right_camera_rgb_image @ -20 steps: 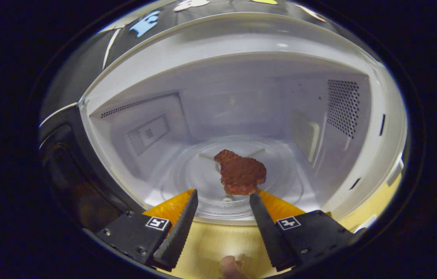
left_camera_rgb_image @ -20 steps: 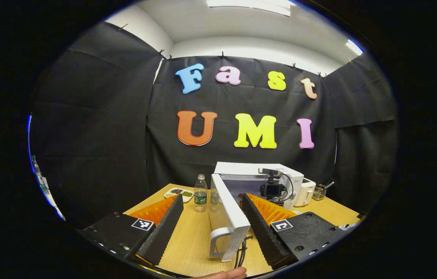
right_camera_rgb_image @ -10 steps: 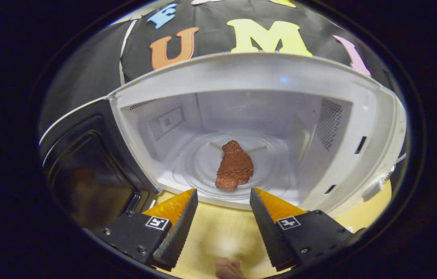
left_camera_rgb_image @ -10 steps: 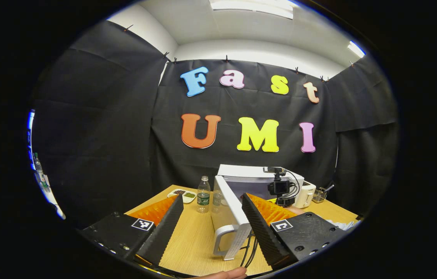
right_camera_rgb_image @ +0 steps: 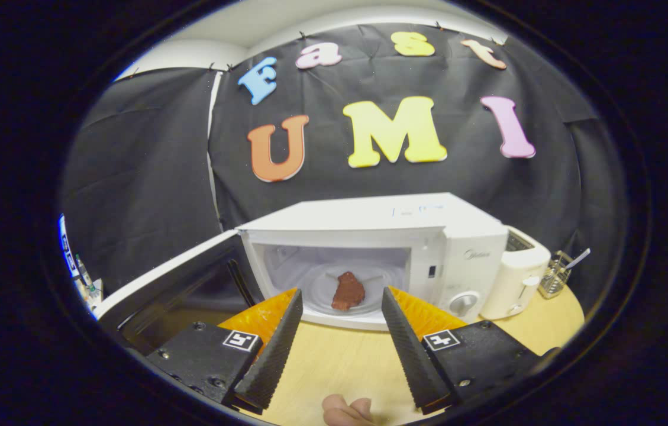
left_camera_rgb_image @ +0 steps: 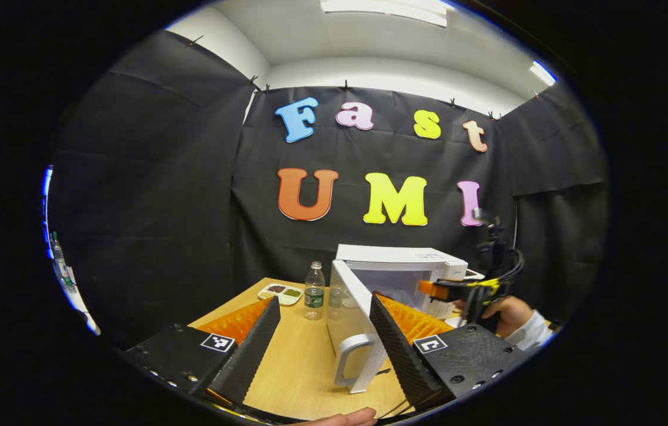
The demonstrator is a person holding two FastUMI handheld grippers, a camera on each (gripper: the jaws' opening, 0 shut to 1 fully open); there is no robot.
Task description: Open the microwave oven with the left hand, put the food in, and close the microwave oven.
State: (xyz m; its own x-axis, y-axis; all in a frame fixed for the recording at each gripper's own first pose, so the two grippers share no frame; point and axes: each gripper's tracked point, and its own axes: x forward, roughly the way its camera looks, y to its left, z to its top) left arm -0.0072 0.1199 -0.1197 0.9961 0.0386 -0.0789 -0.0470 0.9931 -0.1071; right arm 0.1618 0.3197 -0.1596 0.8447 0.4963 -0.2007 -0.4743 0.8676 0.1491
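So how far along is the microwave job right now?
Opening and loading look done: the microwave has its door swung wide, and the food lies on the turntable inside. The right gripper is open, empty and outside the oven. The left gripper is open near the door's handle. Closing the door is left.

A light wooden desk [right_camera_rgb_image: 345,361] carries a white microwave oven [right_camera_rgb_image: 458,236], cream toaster [right_camera_rgb_image: 517,275] and clear plastic bottle [left_camera_rgb_image: 313,291].

A faint grey brand mark on the white microwave oven [right_camera_rgb_image: 369,236], above its dial, is too small to read. Square black-and-white coded markers sit on both grippers' finger mounts, bearing no legible words.
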